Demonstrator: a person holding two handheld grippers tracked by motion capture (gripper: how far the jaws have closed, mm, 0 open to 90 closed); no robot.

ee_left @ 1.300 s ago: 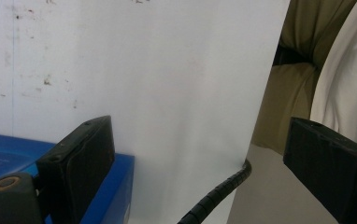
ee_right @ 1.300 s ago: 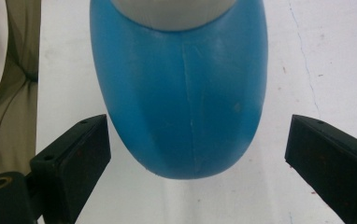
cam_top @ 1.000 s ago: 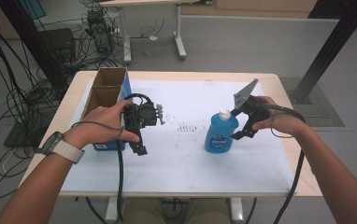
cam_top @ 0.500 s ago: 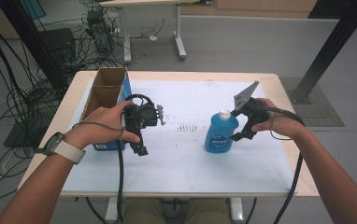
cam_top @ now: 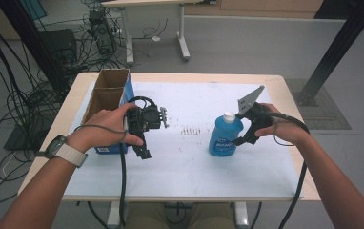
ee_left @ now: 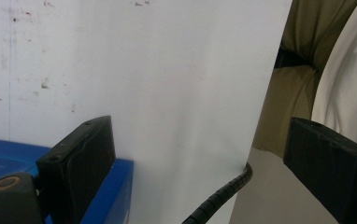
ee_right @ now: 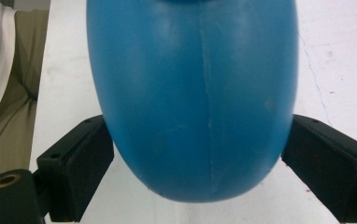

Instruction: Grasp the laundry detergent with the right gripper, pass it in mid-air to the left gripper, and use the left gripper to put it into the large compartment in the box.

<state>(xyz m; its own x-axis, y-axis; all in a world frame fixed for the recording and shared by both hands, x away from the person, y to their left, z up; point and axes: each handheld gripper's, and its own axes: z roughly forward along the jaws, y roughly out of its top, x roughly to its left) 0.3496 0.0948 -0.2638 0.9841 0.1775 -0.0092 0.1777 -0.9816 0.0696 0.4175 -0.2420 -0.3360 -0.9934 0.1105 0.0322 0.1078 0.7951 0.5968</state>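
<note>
Item one, nearest: our right gripper point(cam_top: 241, 141) brackets the blue bottle point(cam_top: 225, 136), which stands upright on the white sheet point(cam_top: 194, 162) right of centre. In the right gripper view its jaws have just been closing, the bottle point(ee_right: 193, 93) between them, and the pads point(ee_right: 85, 158) appear to meet its rounded flanks low down; we judge a grip forming on the bottle, not yet firm.

Risk: the walls curve and look smooth, so a hold this low could let the bottle pivot, squirt out of the pads or topple when lifted. Hard pressure might flex the plastic.

Item two: our left gripper point(cam_top: 142, 151) hovers with jaws wide apart and nothing between them, beside the blue side of the cardboard box point(cam_top: 108, 93).

Item three, containers: the bottle carries a white cap point(cam_top: 227, 116), seemingly closed, and looks full of blue liquid. The box farther back stands open-topped, divided into two compartments; both look empty, though their floors are partly hidden.
</note>
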